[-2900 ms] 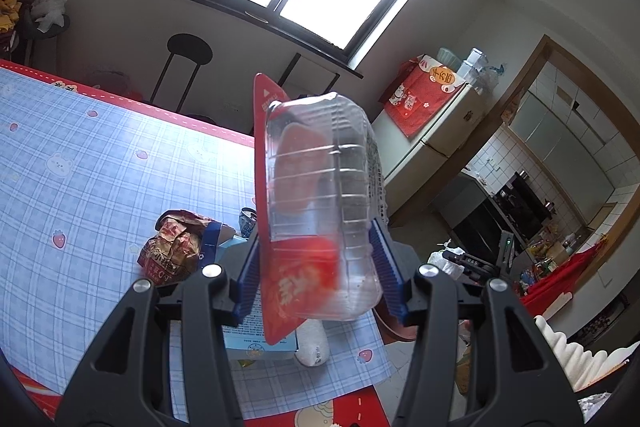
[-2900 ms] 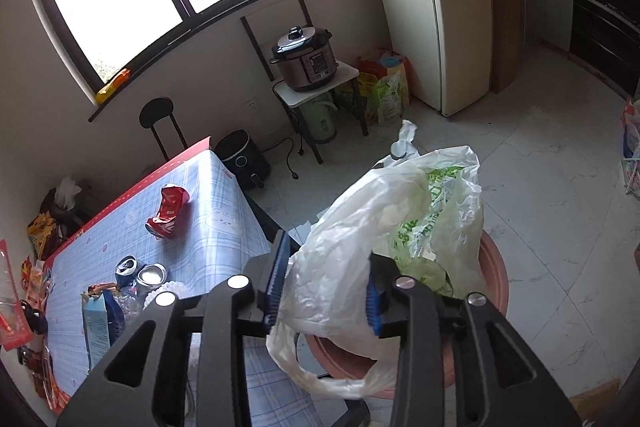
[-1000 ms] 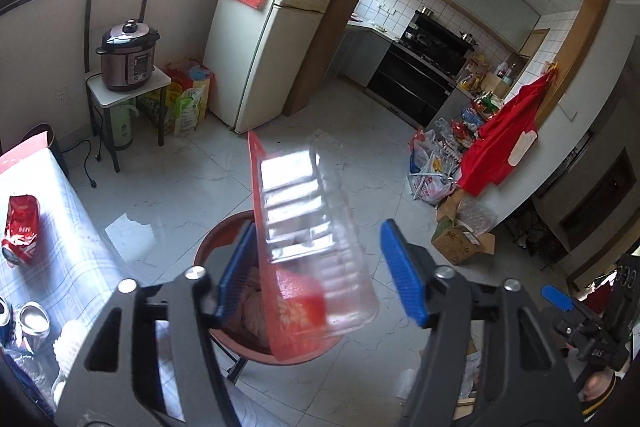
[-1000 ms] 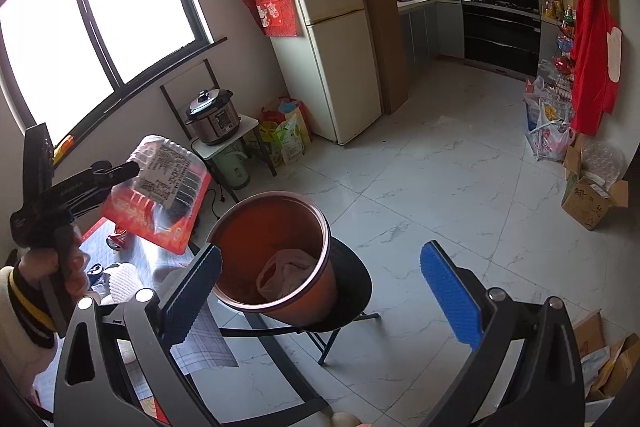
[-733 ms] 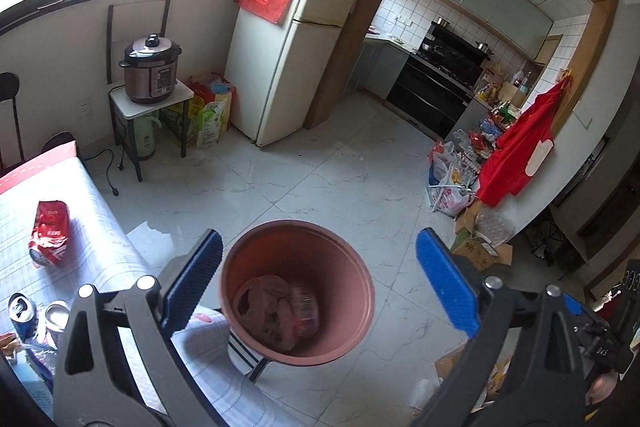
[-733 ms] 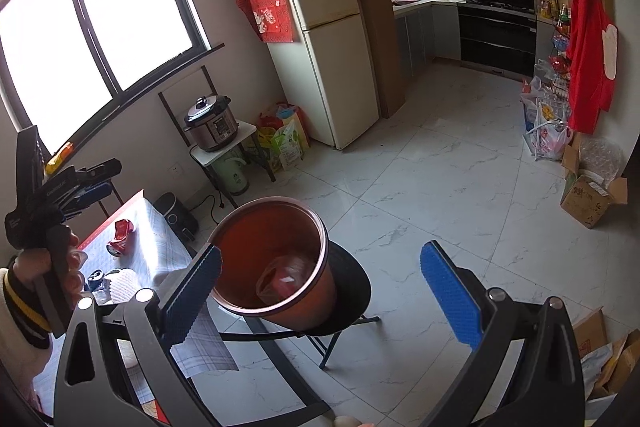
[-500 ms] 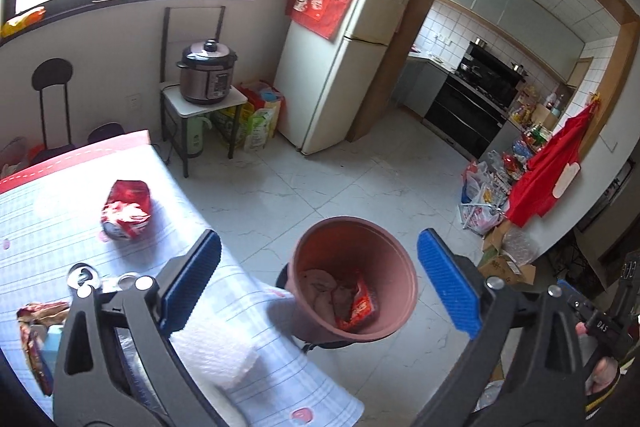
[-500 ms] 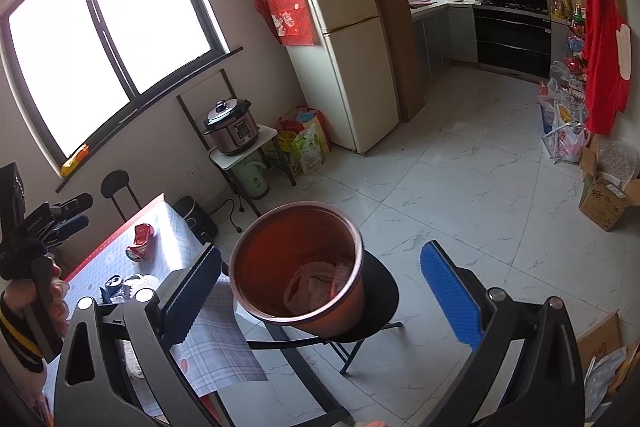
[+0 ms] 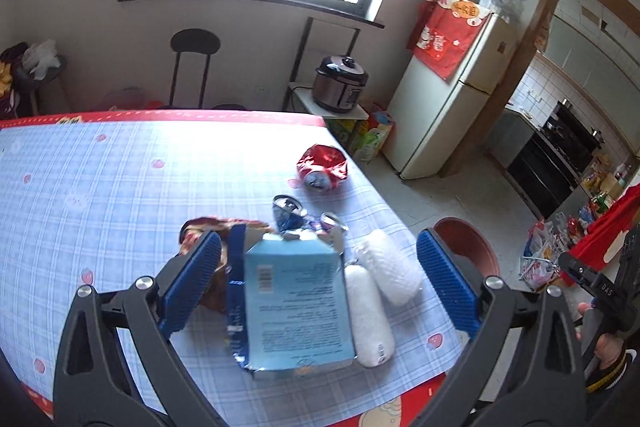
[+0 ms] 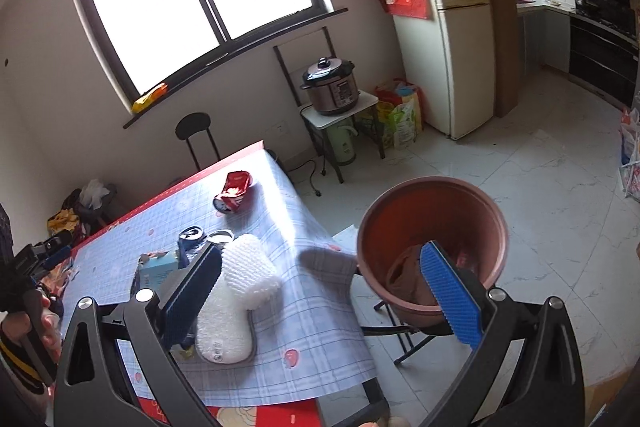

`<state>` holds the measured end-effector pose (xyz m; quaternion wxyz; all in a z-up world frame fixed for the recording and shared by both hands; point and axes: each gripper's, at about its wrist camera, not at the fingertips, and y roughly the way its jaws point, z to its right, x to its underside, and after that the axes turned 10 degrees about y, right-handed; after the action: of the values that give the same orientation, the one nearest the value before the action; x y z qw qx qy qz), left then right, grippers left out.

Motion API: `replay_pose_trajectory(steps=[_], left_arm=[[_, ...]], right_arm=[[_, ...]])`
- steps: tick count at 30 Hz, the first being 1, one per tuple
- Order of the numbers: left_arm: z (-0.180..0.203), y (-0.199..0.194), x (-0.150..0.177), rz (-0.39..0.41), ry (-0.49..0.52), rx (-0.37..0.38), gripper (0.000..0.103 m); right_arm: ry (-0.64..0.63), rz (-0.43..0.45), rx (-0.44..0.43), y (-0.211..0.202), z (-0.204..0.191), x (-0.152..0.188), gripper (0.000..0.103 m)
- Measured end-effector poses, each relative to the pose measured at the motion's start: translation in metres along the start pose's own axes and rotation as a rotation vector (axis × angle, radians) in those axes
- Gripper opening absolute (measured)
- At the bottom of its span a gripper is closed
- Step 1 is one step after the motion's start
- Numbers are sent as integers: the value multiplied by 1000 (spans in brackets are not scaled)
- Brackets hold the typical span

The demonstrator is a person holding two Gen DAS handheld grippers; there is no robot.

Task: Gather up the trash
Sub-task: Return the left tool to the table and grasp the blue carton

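Tabletop: far and left stretches bare, open to a tool. Near right corner crowded: blue carton, two white foam rolls, cans, crushed red can. Terracotta bin stands beside that edge.

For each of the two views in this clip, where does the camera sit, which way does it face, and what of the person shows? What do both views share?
Left wrist: on the left tool, angled down over the table at the blue carton; jaws open, empty; a hand grips the other tool at the right edge.
Right wrist: on the right tool, angled down past the table corner toward the brown bin; jaws open; a hand shows at the left edge.
Shared: carton, white foam rolls, crushed red can, bin, cooker, fridge.
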<state>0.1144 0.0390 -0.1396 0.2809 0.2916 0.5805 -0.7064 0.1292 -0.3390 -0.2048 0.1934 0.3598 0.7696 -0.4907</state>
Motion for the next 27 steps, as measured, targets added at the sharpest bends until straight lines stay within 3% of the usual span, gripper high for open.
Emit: replay_pose_trajectory(steps=[6, 12, 21, 27], left_arm=[[-38, 9, 52, -89, -85, 44, 95], [-62, 41, 93, -188, -190, 130, 86], [-77, 92, 107, -237, -230, 317, 79], [-97, 124, 105, -248, -281, 369, 72]], right_arm=[[-68, -87, -48, 29, -46, 17, 98], [-108, -173, -33, 52, -76, 39, 98], [-117, -209, 53, 63, -90, 47, 98], [-124, -224, 103, 65, -95, 50, 98]])
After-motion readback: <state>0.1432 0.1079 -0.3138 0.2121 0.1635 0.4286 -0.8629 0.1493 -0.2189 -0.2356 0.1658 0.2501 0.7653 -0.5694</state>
